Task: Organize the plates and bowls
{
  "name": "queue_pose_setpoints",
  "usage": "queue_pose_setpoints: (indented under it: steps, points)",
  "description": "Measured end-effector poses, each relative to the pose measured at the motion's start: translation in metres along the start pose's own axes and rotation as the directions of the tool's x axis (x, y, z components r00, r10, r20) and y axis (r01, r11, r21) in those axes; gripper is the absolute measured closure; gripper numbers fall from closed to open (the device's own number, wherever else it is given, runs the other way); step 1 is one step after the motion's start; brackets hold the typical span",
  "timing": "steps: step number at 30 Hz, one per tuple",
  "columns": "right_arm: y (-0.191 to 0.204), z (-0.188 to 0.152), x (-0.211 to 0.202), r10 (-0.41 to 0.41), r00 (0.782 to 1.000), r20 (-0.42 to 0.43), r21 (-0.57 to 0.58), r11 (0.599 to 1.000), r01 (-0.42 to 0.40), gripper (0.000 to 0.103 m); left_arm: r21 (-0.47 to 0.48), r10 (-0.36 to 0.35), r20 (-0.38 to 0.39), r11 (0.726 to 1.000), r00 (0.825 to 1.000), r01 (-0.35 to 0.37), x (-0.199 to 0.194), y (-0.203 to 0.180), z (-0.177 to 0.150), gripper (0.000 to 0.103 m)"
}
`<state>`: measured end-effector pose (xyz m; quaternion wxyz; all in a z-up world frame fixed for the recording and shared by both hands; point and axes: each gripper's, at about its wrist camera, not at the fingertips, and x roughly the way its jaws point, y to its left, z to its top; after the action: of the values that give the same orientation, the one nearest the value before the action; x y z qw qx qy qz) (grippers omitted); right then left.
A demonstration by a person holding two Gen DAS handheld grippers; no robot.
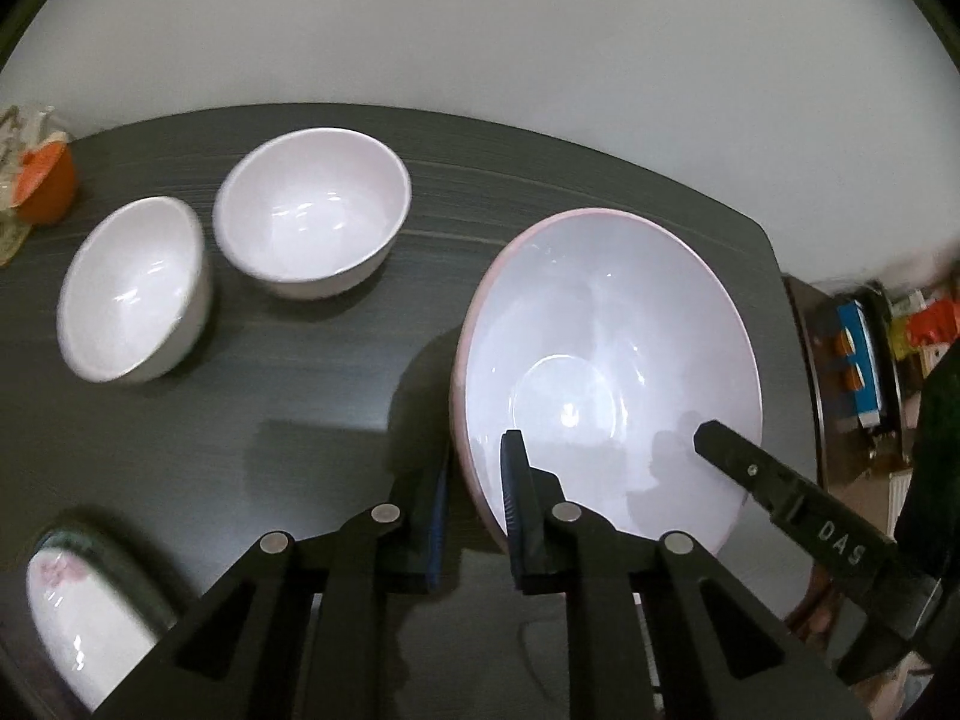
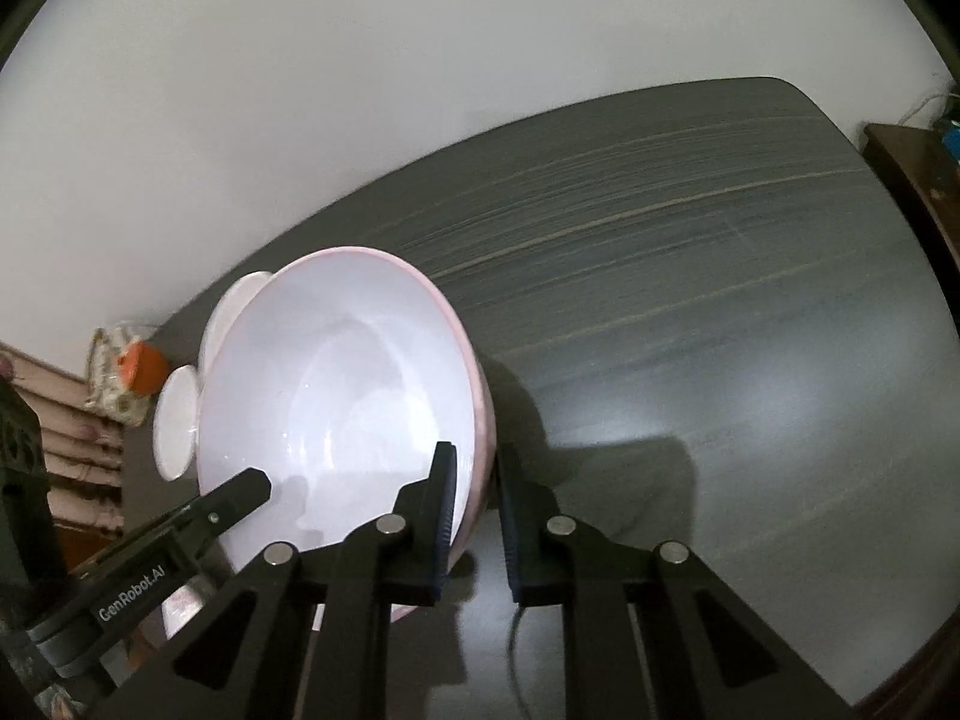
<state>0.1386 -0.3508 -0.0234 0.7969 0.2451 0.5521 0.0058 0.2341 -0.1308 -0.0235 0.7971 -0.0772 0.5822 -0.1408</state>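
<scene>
A large pink-rimmed white bowl [image 1: 612, 360] is held over the dark table [image 1: 312, 408]. My left gripper [image 1: 477, 480] is shut on its left rim, one finger inside and one outside. My right gripper [image 2: 477, 492] is shut on the same large bowl [image 2: 336, 396] at its right rim; one of its fingers [image 1: 756, 474] shows inside the bowl in the left wrist view. Two smaller white bowls [image 1: 312, 210] [image 1: 135, 288] stand on the table to the left. A plate with a floral pattern [image 1: 84, 612] lies at the near left.
An orange object [image 1: 48, 180] on a patterned cloth sits at the table's far left corner. A wall runs behind the table. Cluttered shelves [image 1: 864, 348] stand beyond the right edge. The table's right half [image 2: 720, 300] is bare dark wood grain.
</scene>
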Motion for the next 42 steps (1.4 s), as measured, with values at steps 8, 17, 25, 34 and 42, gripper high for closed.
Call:
queue_pose_setpoints:
  steps: [8, 17, 25, 34, 42]
  points:
    - [0.034, -0.078, -0.033, 0.031, 0.999, -0.034, -0.041, 0.999, -0.033, 0.089, 0.018, 0.016, 0.032, 1.0, 0.999, -0.016, -0.073, 0.032, -0.072, 0.088]
    - [0.054, -0.137, -0.037, 0.002, 0.998, -0.067, -0.085, 0.996, -0.008, 0.089, -0.007, 0.031, 0.013, 1.0, 0.999, -0.031, -0.09, 0.076, -0.13, 0.088]
    - [0.051, -0.164, -0.016, -0.052, 0.994, -0.101, -0.092, 0.995, 0.042, 0.088, -0.045, 0.021, -0.019, 0.999, 1.0, -0.022, -0.064, 0.09, -0.156, 0.088]
    - [0.041, -0.17, 0.007, -0.09, 0.988, -0.128, -0.072, 0.994, 0.082, 0.088, -0.039, 0.019, -0.069, 0.999, 0.997, -0.021, -0.036, 0.089, -0.168, 0.088]
    - [0.043, -0.171, 0.021, -0.092, 0.987, -0.136, -0.061, 0.995, 0.084, 0.088, -0.038, 0.022, -0.063, 0.999, 0.998, -0.024, -0.03, 0.09, -0.166, 0.088]
